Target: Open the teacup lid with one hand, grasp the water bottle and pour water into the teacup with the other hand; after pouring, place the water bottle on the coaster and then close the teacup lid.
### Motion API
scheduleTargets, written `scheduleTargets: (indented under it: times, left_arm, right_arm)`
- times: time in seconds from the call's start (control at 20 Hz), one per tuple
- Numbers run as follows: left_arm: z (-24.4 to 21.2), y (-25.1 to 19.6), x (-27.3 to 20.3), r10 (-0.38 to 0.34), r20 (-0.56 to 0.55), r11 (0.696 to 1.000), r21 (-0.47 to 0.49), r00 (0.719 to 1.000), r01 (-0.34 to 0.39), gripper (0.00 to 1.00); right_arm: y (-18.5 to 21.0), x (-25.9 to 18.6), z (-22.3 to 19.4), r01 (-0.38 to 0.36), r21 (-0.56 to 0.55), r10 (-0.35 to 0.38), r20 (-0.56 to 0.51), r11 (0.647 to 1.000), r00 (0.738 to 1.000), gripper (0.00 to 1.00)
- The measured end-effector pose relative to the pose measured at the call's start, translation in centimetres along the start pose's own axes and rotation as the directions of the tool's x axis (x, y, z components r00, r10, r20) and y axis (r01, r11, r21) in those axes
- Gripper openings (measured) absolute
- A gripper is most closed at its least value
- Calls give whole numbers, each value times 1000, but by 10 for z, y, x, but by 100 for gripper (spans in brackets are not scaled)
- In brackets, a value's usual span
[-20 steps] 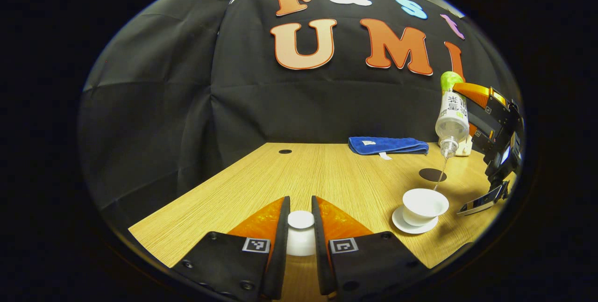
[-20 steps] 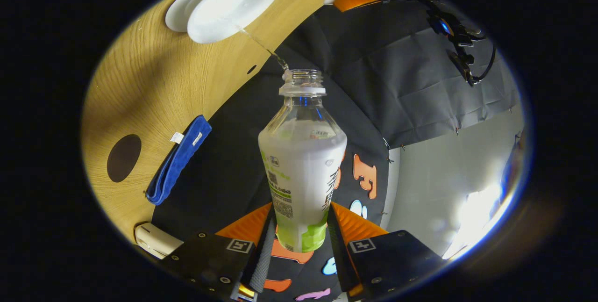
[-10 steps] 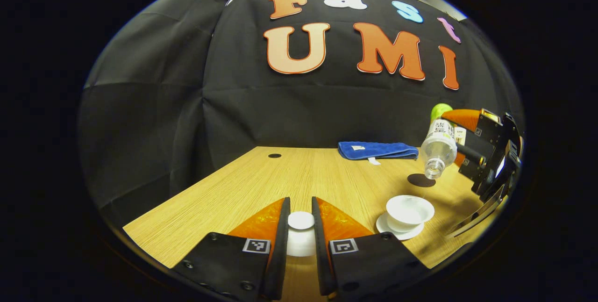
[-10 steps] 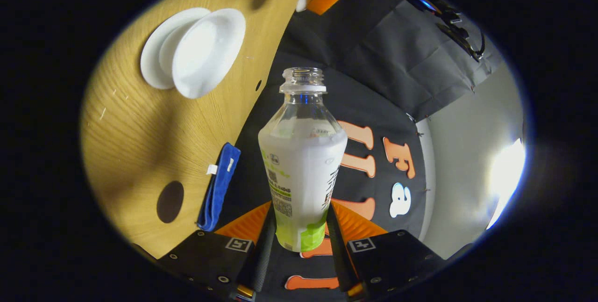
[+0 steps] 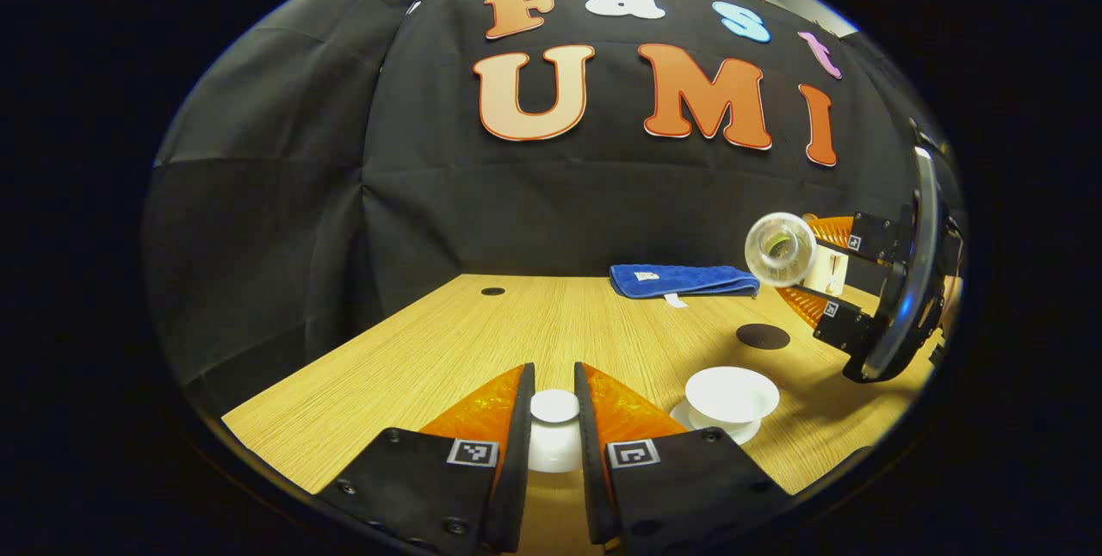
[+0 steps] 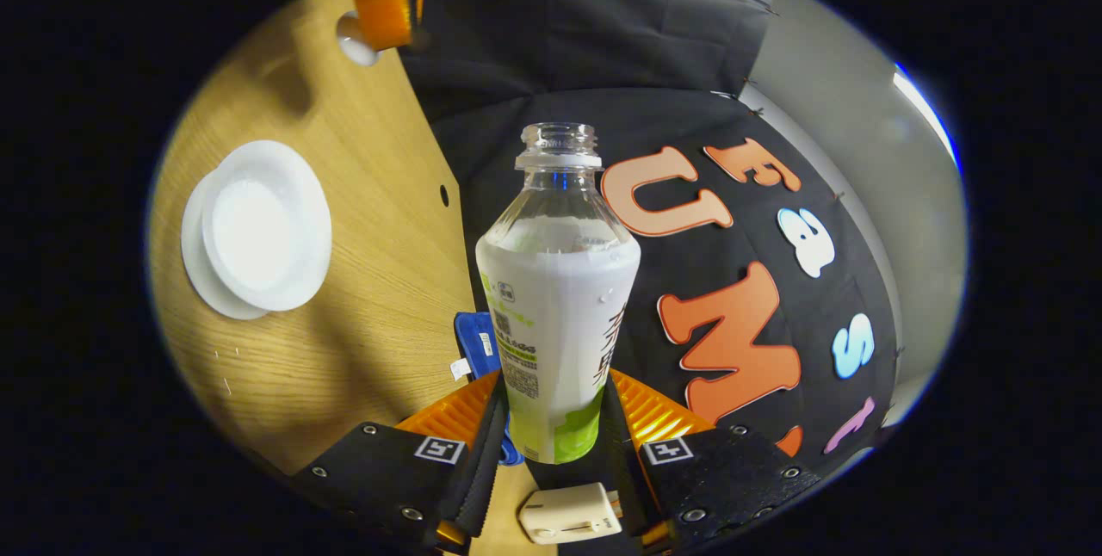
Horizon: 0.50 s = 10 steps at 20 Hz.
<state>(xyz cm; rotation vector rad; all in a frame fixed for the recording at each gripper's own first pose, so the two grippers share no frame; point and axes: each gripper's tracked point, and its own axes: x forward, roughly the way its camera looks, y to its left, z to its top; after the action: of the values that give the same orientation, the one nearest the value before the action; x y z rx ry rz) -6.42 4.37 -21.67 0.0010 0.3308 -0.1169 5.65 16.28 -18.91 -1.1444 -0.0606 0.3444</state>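
The right gripper (image 6: 555,444) pinched the one bottle (image 6: 558,298) low on its body, held level above the table's (image 5: 448,349) right side; open-necked and probably light, it could slop. The left gripper (image 5: 554,427) pinched the one lid (image 5: 554,408), likely fragile, left of the one cup (image 5: 732,391).

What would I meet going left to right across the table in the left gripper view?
Small dark hole, white lid held in the near jaws, blue cloth, teacup on its saucer, dark coaster, then the bottle held in the air.
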Motion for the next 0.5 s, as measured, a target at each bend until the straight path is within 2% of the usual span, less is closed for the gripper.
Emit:
scheduleTargets:
  times: [0.1,0.2,0.25,0.4,0.5]
  left_arm:
    - [1,-2,2,3,-2,1000,3,1000,-3,31]
    - [5,-7,3,3,8,1000,6,1000,-3,31]
    - [5,-8,3,3,9,1000,9,1000,-3,32]
    - [8,-12,4,2,14,1000,10,1000,-2,32]
    - [10,-13,5,4,14,1000,15,1000,-4,32]
  right_arm:
    - [-11,11,-15,6,161,1,-46,987,999,60]
    - [-14,17,-29,11,316,16,-82,949,997,61]
    - [-14,22,-34,12,414,34,-102,910,994,61]
    - [-14,35,-58,18,591,78,-137,807,987,61]
    - [-13,38,-72,13,703,138,-158,711,978,61]
